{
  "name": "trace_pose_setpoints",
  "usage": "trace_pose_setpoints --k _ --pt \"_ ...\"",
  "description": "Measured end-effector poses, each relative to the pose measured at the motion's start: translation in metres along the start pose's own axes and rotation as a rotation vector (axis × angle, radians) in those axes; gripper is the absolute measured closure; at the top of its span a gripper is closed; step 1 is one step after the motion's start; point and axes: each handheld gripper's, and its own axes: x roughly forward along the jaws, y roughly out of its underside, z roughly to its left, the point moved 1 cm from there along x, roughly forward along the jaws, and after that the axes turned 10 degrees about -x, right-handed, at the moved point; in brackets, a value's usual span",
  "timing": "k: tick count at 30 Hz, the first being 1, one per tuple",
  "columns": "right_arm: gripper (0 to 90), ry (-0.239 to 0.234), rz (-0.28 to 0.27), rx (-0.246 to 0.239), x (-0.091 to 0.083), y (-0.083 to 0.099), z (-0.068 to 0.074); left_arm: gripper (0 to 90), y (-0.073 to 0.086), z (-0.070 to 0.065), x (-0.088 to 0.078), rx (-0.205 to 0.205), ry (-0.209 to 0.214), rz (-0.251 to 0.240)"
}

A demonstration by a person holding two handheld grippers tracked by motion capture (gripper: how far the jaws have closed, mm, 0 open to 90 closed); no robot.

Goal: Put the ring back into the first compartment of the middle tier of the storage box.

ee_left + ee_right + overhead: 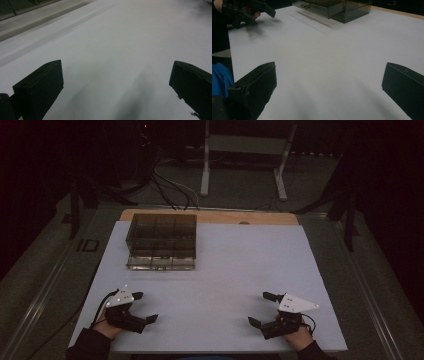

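Note:
A dark see-through box [162, 242] with several compartments stands on the white table sheet [220, 270] at the back left; it also appears at the top of the right gripper view [337, 8]. My left gripper [145, 307] rests near the front left corner, open, nothing between its jaws [116, 82]. My right gripper [261, 309] sits near the front right, open and empty too [328, 85]. The left gripper also shows far off at the upper left of the right gripper view [249, 11]. Both are well apart from the box.
A wooden table edge [210, 215] runs behind the sheet. Beyond it, on the dark floor, are cables [170, 187] and a white metal stand [245, 155]. A blue sleeve [220, 75] shows at the left of the right gripper view.

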Motion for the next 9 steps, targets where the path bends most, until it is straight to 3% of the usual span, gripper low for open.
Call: trace_pose_setpoints --k 9 --pt "0.0 0.001 0.004 0.0 0.0008 0.0003 -0.0003 0.9 -0.0002 0.0004 -0.0005 -0.002 0.003 -0.004"
